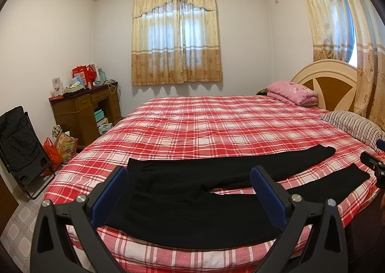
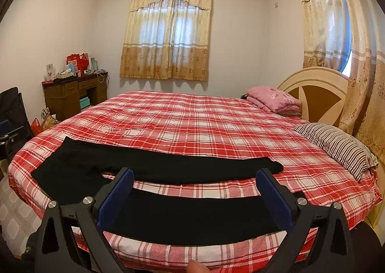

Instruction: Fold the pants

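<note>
Black pants (image 1: 192, 201) lie spread flat near the front edge of the bed (image 1: 204, 124), waist to the left and both legs running right. My left gripper (image 1: 190, 174) is open and empty, held above the waist end. My right gripper (image 2: 195, 176) is open and empty, held above the near leg of the pants (image 2: 192, 217); the far leg lies beyond it. Part of the right gripper (image 1: 375, 167) shows at the right edge of the left wrist view.
The bed (image 2: 204, 124) has a red plaid cover. A folded pink quilt (image 1: 291, 92) and a striped pillow (image 1: 353, 126) lie by the headboard. A wooden desk (image 1: 84, 109), a black folding chair (image 1: 21, 145) and bags (image 1: 60, 148) stand left of the bed.
</note>
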`<move>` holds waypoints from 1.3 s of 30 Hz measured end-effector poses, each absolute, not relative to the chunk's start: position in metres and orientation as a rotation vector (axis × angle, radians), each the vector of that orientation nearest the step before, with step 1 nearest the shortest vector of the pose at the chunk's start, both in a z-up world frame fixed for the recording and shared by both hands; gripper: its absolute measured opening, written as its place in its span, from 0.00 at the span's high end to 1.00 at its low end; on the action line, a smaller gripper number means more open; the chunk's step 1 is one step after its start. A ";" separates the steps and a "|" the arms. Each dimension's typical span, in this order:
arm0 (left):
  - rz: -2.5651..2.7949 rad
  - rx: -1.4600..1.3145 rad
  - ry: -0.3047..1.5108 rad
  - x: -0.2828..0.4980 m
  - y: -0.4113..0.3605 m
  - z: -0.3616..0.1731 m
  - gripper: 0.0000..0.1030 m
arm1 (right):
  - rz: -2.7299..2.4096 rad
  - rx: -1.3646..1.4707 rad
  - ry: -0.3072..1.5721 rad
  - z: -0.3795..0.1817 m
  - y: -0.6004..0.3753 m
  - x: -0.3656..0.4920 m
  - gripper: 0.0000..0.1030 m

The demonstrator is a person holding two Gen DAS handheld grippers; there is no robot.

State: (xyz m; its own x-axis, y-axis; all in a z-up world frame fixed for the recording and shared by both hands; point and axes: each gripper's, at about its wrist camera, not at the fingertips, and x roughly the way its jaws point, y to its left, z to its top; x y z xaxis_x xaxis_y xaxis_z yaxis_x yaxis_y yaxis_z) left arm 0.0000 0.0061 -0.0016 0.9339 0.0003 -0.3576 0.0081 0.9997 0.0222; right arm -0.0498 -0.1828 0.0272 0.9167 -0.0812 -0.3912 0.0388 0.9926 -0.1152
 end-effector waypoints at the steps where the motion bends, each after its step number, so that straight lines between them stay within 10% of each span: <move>1: -0.004 0.024 0.367 0.000 0.006 -0.002 0.00 | -0.062 -0.107 0.407 0.027 -0.183 -0.050 0.01; 39: -0.006 0.022 0.372 0.001 0.008 -0.004 0.00 | -0.065 -0.113 0.427 0.023 -0.179 -0.049 0.01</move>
State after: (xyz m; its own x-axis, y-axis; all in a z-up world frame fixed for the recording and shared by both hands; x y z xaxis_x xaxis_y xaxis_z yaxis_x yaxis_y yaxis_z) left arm 0.0007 0.0082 -0.0039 0.9317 -0.0014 -0.3633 0.0094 0.9998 0.0203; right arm -0.0488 -0.1795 0.0231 0.9081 -0.0870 -0.4096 0.0394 0.9916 -0.1232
